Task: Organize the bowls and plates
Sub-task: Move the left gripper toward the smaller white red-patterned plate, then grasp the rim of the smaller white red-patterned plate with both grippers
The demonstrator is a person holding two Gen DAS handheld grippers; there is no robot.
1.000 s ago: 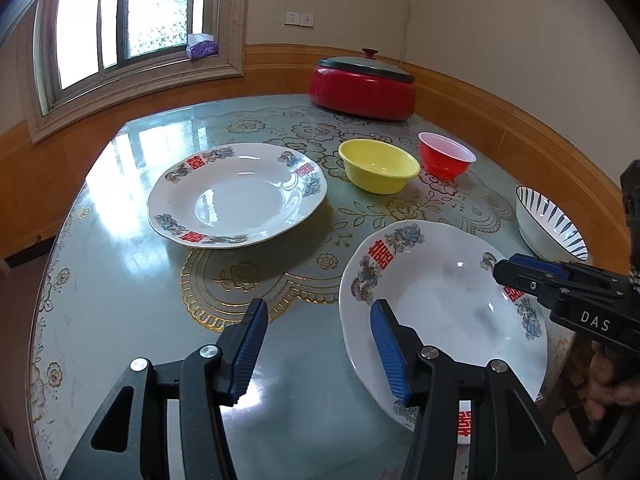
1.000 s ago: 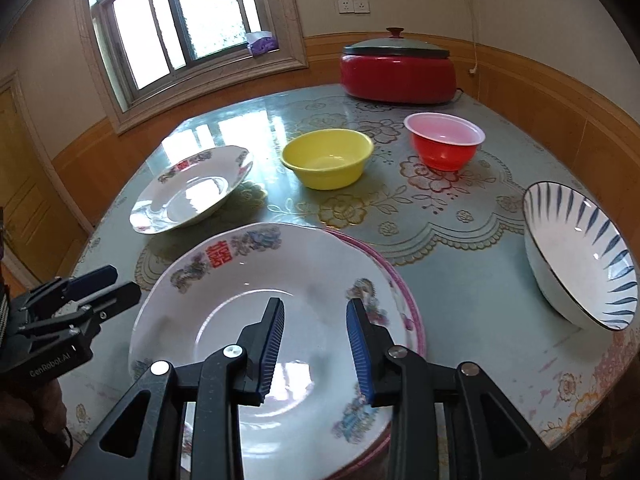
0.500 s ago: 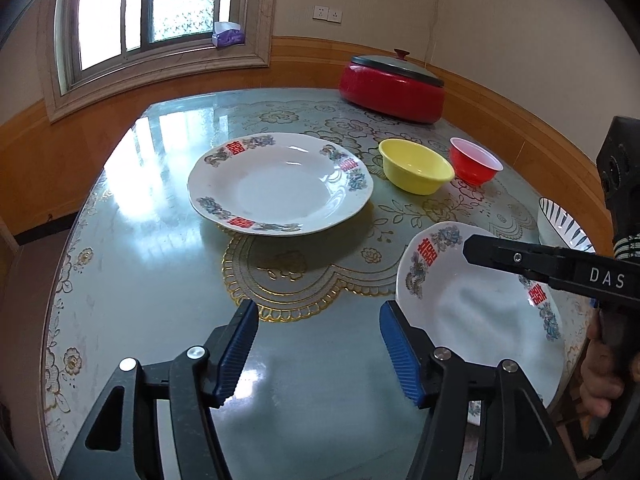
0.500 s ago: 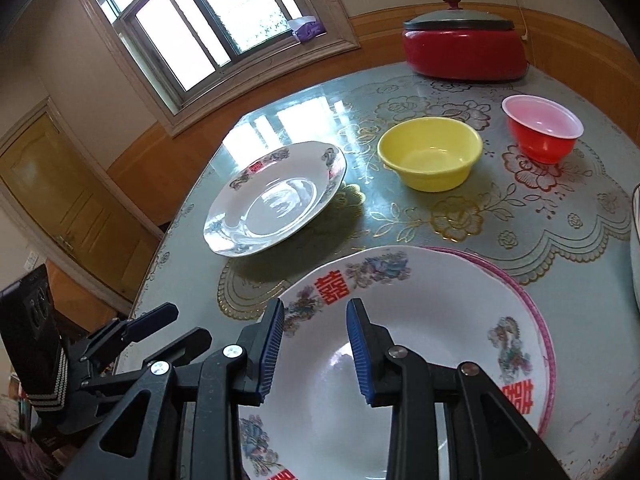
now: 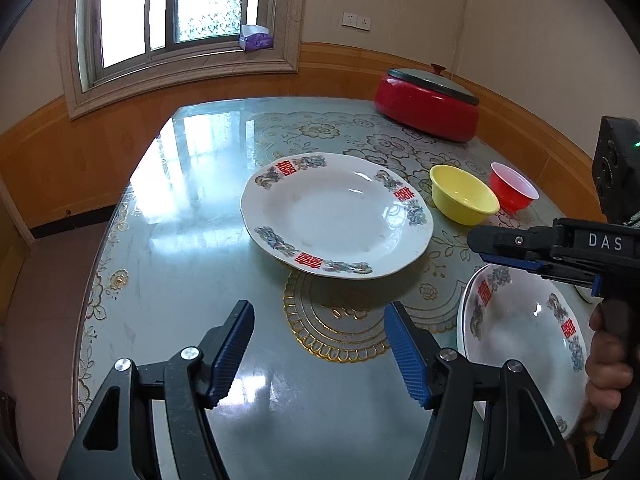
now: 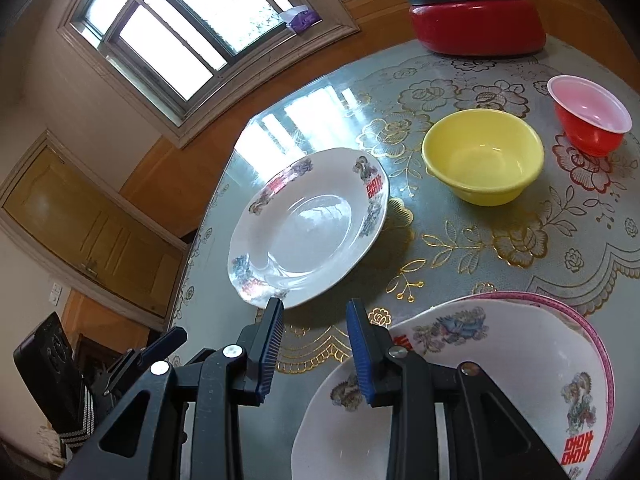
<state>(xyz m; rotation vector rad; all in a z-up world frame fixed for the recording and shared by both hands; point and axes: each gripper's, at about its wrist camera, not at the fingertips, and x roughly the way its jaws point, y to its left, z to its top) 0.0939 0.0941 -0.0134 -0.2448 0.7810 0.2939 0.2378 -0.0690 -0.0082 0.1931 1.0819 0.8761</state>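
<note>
While the lone white plate [image 5: 336, 216] lies flat mid-bench [image 5: 180, 280], ahead of both tongs, the left tongs [image 5: 320, 344] are opening on nothing. Right tongs [image 6: 316, 344] hang parted, empty, beside stacked plates [image 6: 500, 380], apart from the yellow bowl [image 6: 482, 156].

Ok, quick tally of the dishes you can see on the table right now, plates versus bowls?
Plates: 3, a lone white plate, another white plate stacked on a pink-rimmed plate.
Bowls: 2, a yellow bowl and a red bowl.
Total: 5. The striped bowl seen earlier is out of view now.
</note>
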